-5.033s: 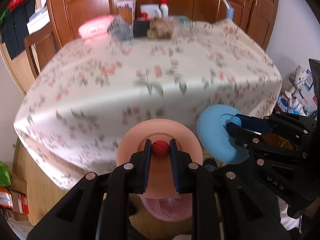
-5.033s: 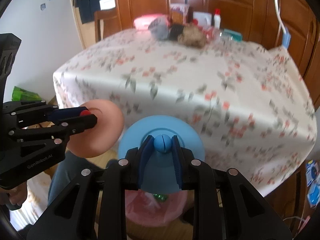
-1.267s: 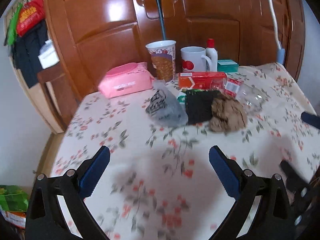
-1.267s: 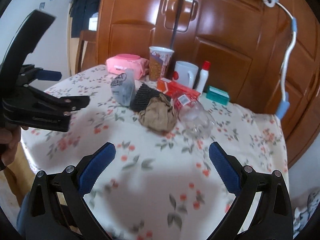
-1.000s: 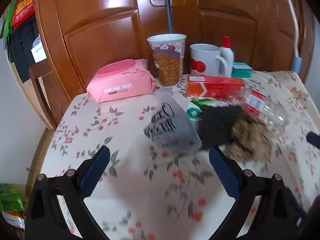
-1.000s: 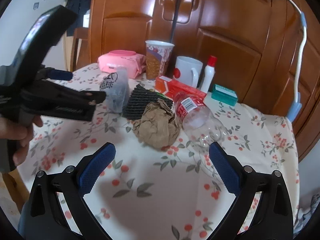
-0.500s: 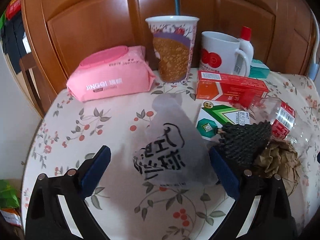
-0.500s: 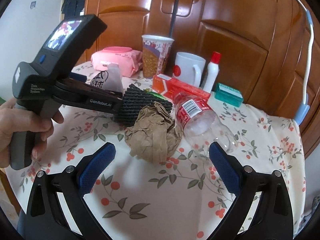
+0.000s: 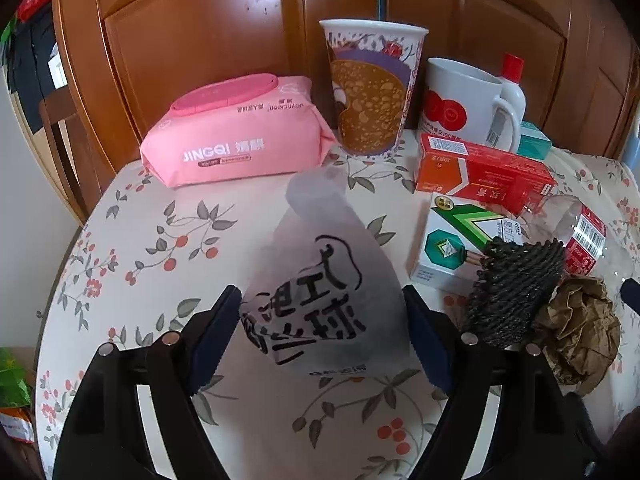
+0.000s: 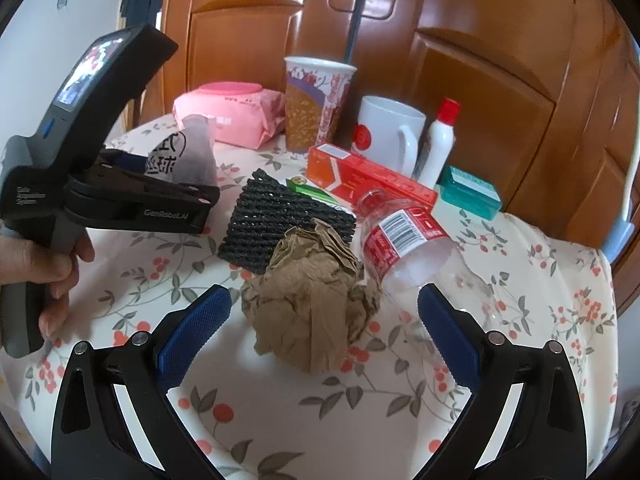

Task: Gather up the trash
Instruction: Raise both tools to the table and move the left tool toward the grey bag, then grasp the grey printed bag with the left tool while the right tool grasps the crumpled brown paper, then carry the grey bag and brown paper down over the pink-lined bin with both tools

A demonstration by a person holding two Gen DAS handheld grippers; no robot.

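Left gripper [image 9: 322,330]: jaws spread wide, straddling the grey printed pouch [image 9: 324,280], nothing clamped yet. The pouch lies on the floral tablecloth [image 9: 160,248], narrow end pointing at the pink wet-wipes pack [image 9: 240,140] and the paper cup [image 9: 374,88].

Risks on that side:
- The pouch looks thin and limp. Closing on the wide end may only fold it or pinch tablecloth along with it; a lift would then drag the cloth and everything standing on it.
- The right pad sits near the black mesh sleeve [image 9: 516,292], so a skewed close could snag that too.

Right gripper [image 10: 322,330]: also fully spread, empty, framing the crumpled brown paper [image 10: 312,296]. The paper touches the black mesh sleeve behind it and the empty plastic bottle [image 10: 412,248], which lies on its side just to the right.

Risks there:
- The right pad is close to the bottle body. Contact would probably roll it toward the table edge.
- The paper wad is springy, so a shallow pinch may tear off a flap rather than hold the lump.

Behind the pile, the red carton [image 10: 368,180], white mug [image 10: 388,136] and small white bottle [image 10: 440,144] don't look like trash; pushing too far forward could topple them.
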